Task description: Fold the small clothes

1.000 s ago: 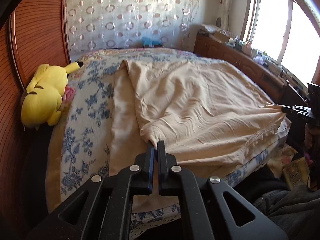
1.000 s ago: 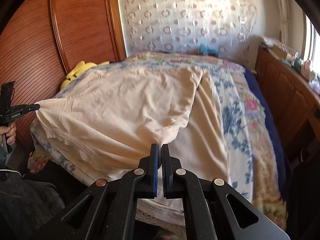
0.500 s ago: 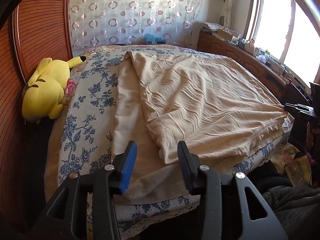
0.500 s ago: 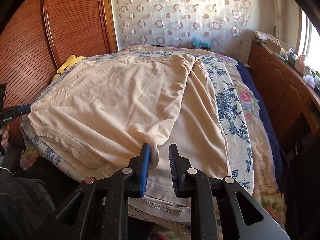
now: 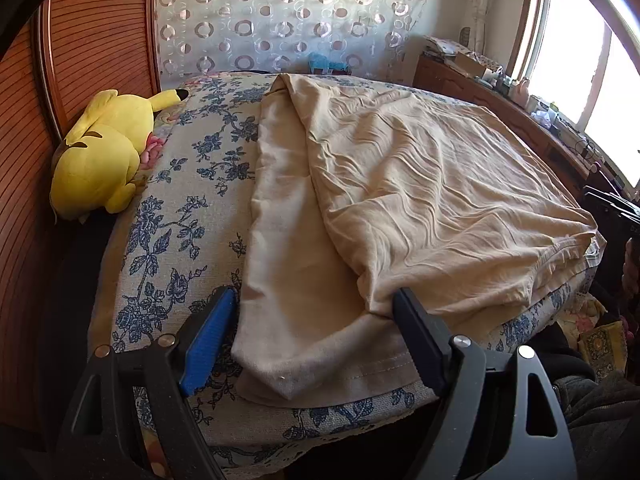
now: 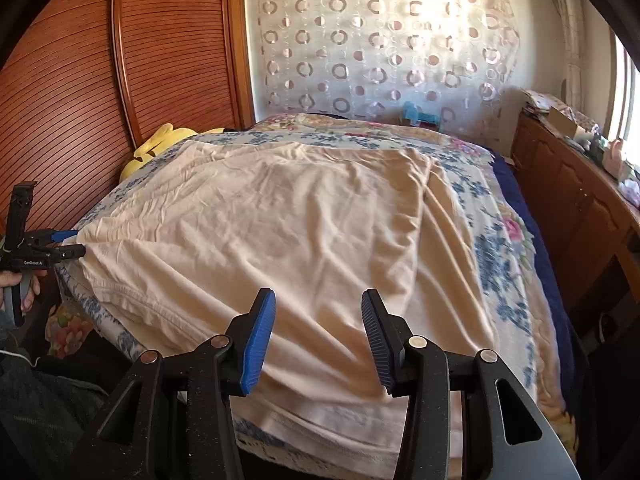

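A beige garment lies on the bed, its top layer folded over a lower layer, the hems toward me. My left gripper hovers over its near corner. The jaws are opening and stand wide, with cloth below them and neither pad pressing on it. In the right wrist view the garment spreads across the bed, and my right gripper hangs above its near edge. Those jaws are opening too and grip nothing. The left gripper shows at the garment's far left corner, held by a hand.
The bed has a blue floral cover. A yellow plush toy lies at its left edge against a ribbed wooden wardrobe. A wooden cabinet with clutter runs along the right under a window. A circle-patterned curtain hangs behind.
Both grippers were shut on raised corners of the garment; they have opened, and the cloth has dropped flat onto the bed. Both have drawn back slightly toward the near edge.
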Available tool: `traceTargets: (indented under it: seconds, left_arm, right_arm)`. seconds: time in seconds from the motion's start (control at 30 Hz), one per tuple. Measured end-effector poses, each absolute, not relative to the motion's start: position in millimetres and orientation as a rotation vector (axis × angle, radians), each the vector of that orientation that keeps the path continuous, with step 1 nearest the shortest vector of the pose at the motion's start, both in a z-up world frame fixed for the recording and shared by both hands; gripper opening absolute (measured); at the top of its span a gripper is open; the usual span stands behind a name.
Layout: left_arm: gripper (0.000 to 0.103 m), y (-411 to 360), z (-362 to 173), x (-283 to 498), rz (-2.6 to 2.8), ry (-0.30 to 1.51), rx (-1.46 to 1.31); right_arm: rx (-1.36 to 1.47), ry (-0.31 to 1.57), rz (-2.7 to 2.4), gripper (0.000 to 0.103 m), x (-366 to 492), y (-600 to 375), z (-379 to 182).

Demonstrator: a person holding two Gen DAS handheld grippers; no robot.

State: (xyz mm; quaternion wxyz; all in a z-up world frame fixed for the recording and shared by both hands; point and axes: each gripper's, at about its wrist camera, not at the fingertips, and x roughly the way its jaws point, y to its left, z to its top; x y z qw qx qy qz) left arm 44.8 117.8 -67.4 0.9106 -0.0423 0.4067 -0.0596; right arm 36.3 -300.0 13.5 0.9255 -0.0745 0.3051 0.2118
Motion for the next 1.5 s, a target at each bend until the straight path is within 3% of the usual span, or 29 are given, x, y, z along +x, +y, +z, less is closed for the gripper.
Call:
traceTargets:
  seconds: [0.43,0.77,0.97,1.2,1.37,1.5]
  left_arm:
    - [0.081,115.7,-68.6,42.1,-0.111,0.812,-0.078]
    - [0.081,131.2,-59.0,37.8,-0.148,0.781,-0.231]
    - [0.081,135.2,-53.2,41.4,-0.136,0.754,-0.256]
    - [0.068,124.9,-59.1,47.9,-0.147,0.79,-0.236]
    - [0.041,114.5,-64.3,48.4,-0.159,0.808,-0.226]
    - [0.041,111.1,-63.9,50.4,-0.132,0.809,-0.2]
  right_arm:
    - [-0.188,0.722,0.44,0.047,83.2,-250.2,-29.9]
    - [-0.209,0.672,0.416,0.081,88.5,-231.3,-43.5]
    - [-0.203,0.655,0.41,0.085,78.7,-233.5,-46.3]
    - [-0.205,0.65,0.413,0.085,77.5,-234.3,-46.9]
    - [-0.202,0.642,0.417,0.086,75.6,-236.4,-47.3]
    - [-0.203,0.638,0.419,0.086,75.5,-236.8,-47.3]
